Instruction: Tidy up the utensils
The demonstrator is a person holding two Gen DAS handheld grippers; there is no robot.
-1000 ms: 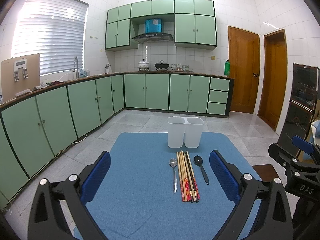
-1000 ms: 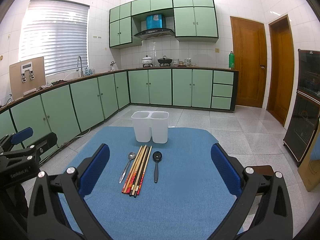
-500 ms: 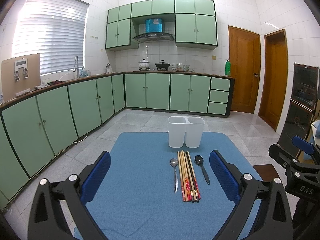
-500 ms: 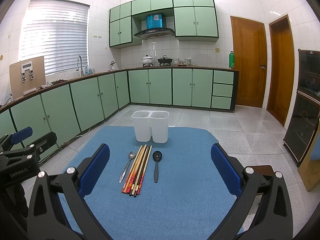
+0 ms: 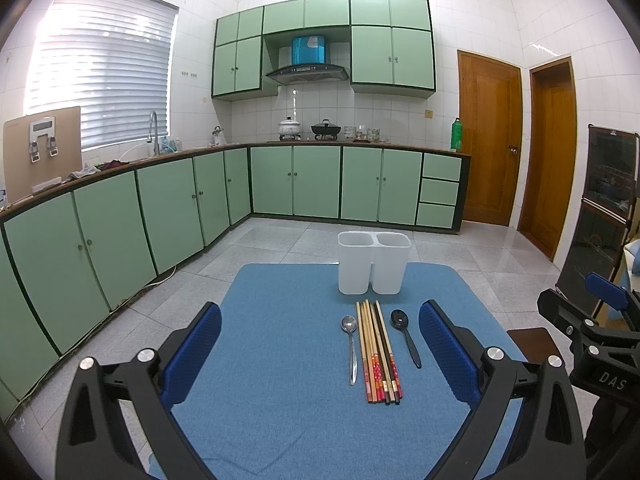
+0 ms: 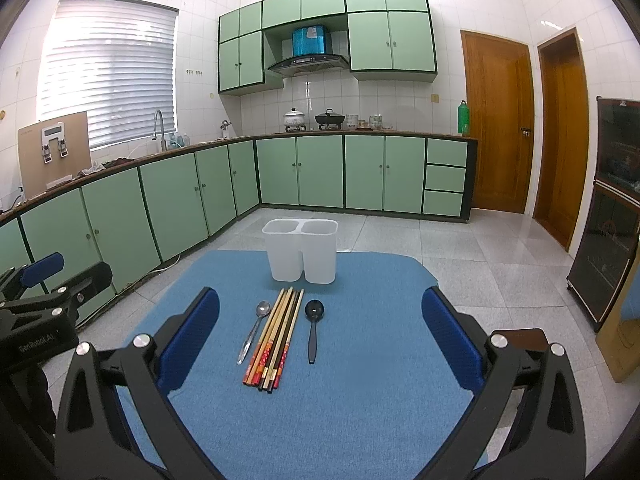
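Black gripper, lettering probably "DAS"

Two fisheye views looked forward along open gripper fingers, from above the near edge of a blue mat, towards green kitchen cabinets. The left wrist camera sat left of the utensils, so the white two-part holder at the far edge appeared right of centre. The right wrist camera sat further right, placing the holder left of centre. Both shared the mat, holder, chopsticks, and each other's gripper at one side.
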